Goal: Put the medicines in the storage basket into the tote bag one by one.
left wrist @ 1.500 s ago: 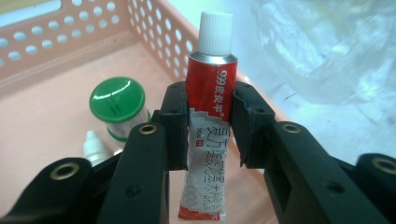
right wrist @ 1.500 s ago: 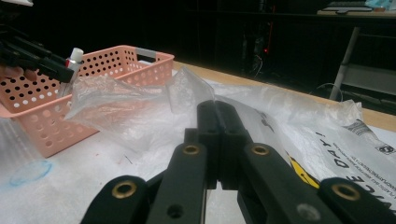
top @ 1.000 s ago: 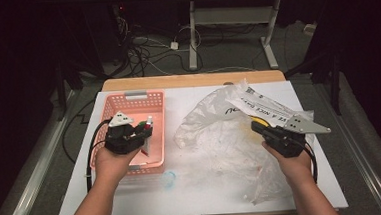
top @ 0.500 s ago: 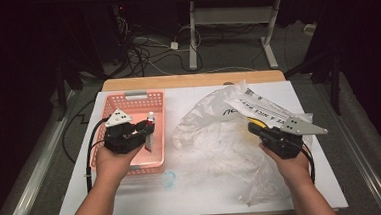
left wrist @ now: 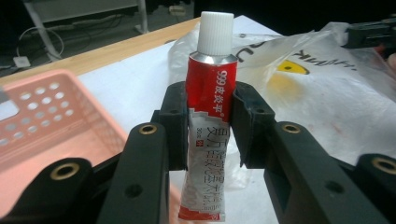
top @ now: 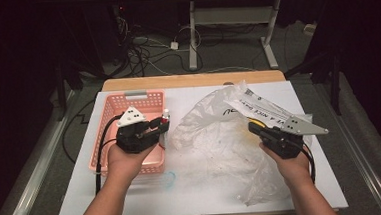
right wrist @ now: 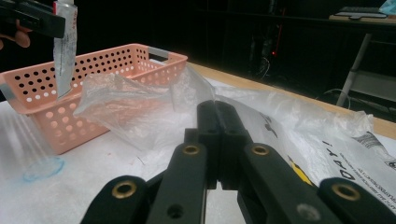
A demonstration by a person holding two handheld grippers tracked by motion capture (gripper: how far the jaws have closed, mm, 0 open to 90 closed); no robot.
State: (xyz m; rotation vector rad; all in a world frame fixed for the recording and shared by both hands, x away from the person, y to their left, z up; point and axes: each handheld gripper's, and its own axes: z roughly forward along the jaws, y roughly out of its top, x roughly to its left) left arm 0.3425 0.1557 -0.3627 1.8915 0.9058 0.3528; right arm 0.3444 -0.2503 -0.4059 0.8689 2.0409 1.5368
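Nearest to me, my left gripper [left wrist: 205, 135] has its jaws partly closed on a red-and-white ointment tube [left wrist: 208, 112], the pads pressing its flat body from both sides so that the white cap stands up above them and the crimped end hangs below. In the high view the same left gripper [top: 160, 127] now carries the tube [top: 165, 117] over the right-hand rim of the pink basket [top: 109, 110], where a second ago it sat lower and further inside the basket; so the tube has been lifted out and is travelling towards the bag, with the grip unchanged. My right gripper [top: 254, 127] has not shifted over that second: its jaws are fully together, as the right gripper view shows [right wrist: 217, 109], and from the high view I judge they pinch the printed edge of the clear plastic bag [top: 221, 145], though I cannot see the film between the pads. Further off, the bag lies crumpled across the white table [top: 194, 200], its nearest fold close beside the basket. A faint blue mark [top: 168, 179] shows on the table by the basket's near corner. I judge the job is moving the tube from basket to bag, and it is about midway: the tube is out, but the bag's mouth does not look opened wide for it yet.
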